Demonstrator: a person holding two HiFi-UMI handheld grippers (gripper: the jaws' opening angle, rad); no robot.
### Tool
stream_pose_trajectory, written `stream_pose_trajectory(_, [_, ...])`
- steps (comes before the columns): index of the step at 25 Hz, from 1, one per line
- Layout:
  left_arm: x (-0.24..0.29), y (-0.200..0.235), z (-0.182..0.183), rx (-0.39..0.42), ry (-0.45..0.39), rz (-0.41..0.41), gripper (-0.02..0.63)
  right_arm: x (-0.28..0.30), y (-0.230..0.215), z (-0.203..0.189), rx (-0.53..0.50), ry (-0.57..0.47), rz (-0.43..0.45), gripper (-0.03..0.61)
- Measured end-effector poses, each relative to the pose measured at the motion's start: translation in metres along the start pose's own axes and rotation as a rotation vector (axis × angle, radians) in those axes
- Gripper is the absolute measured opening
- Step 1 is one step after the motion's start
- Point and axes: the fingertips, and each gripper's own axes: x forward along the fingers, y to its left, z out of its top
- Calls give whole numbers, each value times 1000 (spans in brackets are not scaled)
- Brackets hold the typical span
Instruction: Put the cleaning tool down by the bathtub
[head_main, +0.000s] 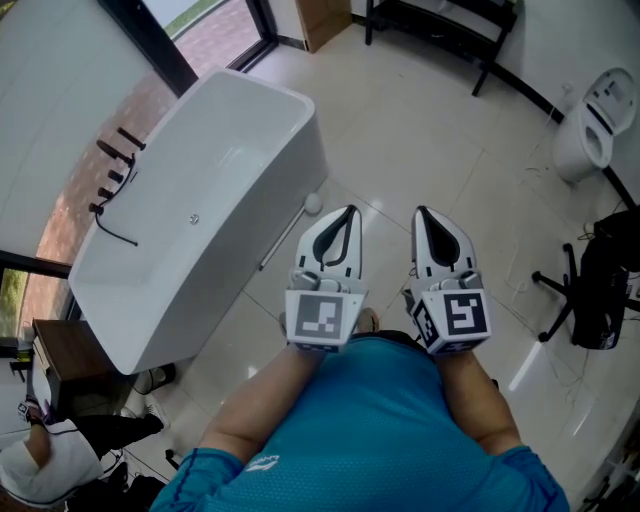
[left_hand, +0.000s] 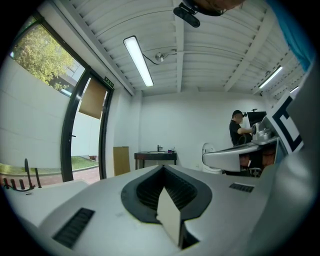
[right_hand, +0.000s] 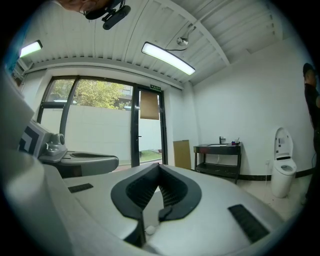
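Holding both grippers level in front of the blue shirt, I see the left gripper (head_main: 349, 211) and the right gripper (head_main: 421, 211) side by side above the tiled floor (head_main: 430, 140), apart from each other. On the left gripper's own camera its two black-lined jaws meet at the tips (left_hand: 162, 168), pressed together with nothing between them. The right gripper's own camera shows the same, its tips (right_hand: 159, 165) closed on nothing.

The cleaning tool (head_main: 312, 204) lies on the floor just beside the white bathtub (head_main: 296, 176), near the tub's corner closest to the left gripper. Its round white head points out toward the open floor and its thin handle runs back along the tub's side wall. Neither gripper touches it.

A black faucet (head_main: 113, 182) sits on the tub's far long rim. A white toilet (head_main: 590, 125) stands at the right wall, well apart from the tub, and a black table (head_main: 440, 25) stands along the top edge.
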Motion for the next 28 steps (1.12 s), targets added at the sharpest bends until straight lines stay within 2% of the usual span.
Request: stream_pose_trajectory(28, [-4,-17,4,3,-3,-30,0,-12,-6,-2,9,22,8,2])
